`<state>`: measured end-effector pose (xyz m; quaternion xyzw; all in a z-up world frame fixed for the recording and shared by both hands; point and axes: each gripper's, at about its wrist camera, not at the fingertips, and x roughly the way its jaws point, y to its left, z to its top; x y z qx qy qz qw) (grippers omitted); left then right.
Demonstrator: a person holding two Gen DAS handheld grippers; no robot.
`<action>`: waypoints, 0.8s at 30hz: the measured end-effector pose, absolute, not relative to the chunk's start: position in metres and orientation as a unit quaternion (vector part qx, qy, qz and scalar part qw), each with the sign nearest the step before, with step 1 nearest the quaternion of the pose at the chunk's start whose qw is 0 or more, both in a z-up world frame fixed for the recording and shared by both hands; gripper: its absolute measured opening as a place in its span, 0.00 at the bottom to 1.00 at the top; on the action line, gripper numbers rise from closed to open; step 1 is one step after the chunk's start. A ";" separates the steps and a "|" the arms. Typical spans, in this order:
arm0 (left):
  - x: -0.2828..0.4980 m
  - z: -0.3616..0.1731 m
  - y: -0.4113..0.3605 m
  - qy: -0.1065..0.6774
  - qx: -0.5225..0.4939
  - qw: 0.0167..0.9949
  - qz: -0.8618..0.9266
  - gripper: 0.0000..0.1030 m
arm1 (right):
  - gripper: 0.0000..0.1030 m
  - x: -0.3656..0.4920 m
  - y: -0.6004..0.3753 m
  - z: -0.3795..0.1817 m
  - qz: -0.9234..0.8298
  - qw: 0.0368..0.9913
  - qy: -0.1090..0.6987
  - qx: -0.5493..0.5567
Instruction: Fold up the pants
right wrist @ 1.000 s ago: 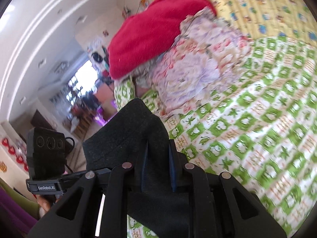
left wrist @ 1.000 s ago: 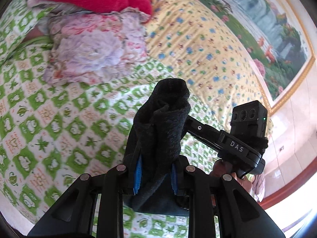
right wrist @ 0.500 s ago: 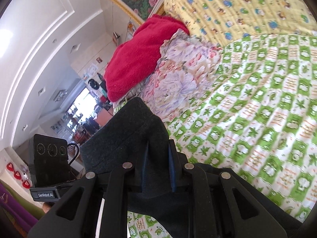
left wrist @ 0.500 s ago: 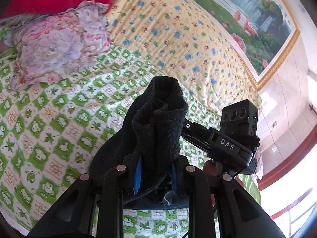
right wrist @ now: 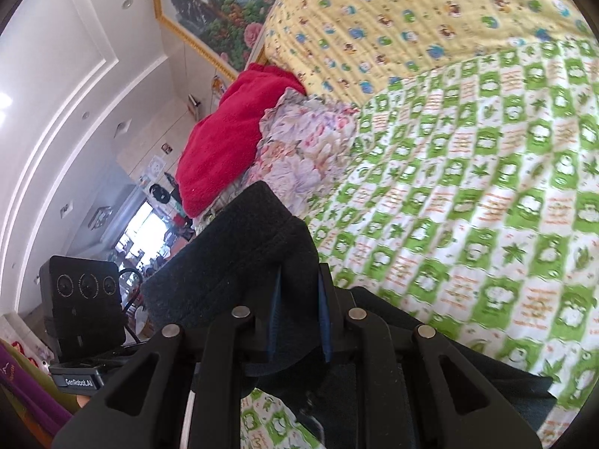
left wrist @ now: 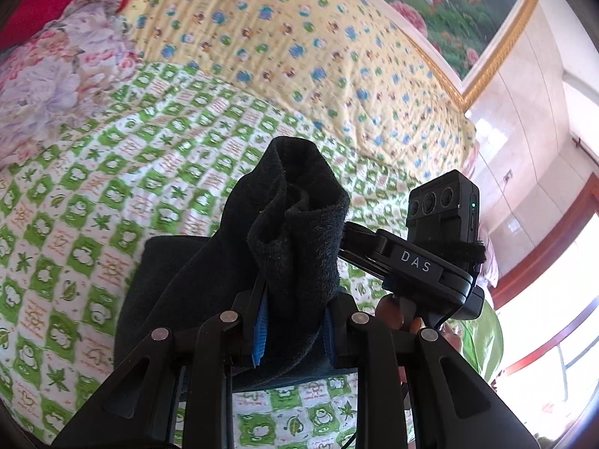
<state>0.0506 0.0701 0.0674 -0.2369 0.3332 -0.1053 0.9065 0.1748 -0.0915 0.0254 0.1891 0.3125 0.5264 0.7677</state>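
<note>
1. Left tongs (left wrist: pixel 292 331) pinch a bunched edge of the black pants (left wrist: pixel 295 232), lifted over the bed (left wrist: pixel 75 194).
2. Right tongs (right wrist: pixel 297 318) clamp another pants edge; the floral pillow (right wrist: pixel 299 149) lies at 12 o'clock beyond them.
3. The remaining cloth drapes onto the green-checked cover at 6 o'clock.

Plenty of open room straight ahead: the green-checked bed cover (left wrist: pixel 112 172) lies bare out to the yellow quilt (left wrist: pixel 284 41) banked up at the far end. What blocks the way is the floral pillow (right wrist: pixel 303 149) with the red blanket (right wrist: pixel 228 138) piled on it, off at one side.
</note>
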 end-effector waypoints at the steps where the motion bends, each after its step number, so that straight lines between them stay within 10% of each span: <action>1: 0.053 0.066 0.064 0.337 -0.233 0.906 -0.109 0.23 | 0.19 0.175 -0.098 0.023 0.523 0.769 0.313 0.194; 24: 0.086 0.023 -0.026 0.409 -0.145 0.888 -0.151 0.23 | 0.19 0.168 -0.179 -0.029 0.440 0.803 0.332 0.226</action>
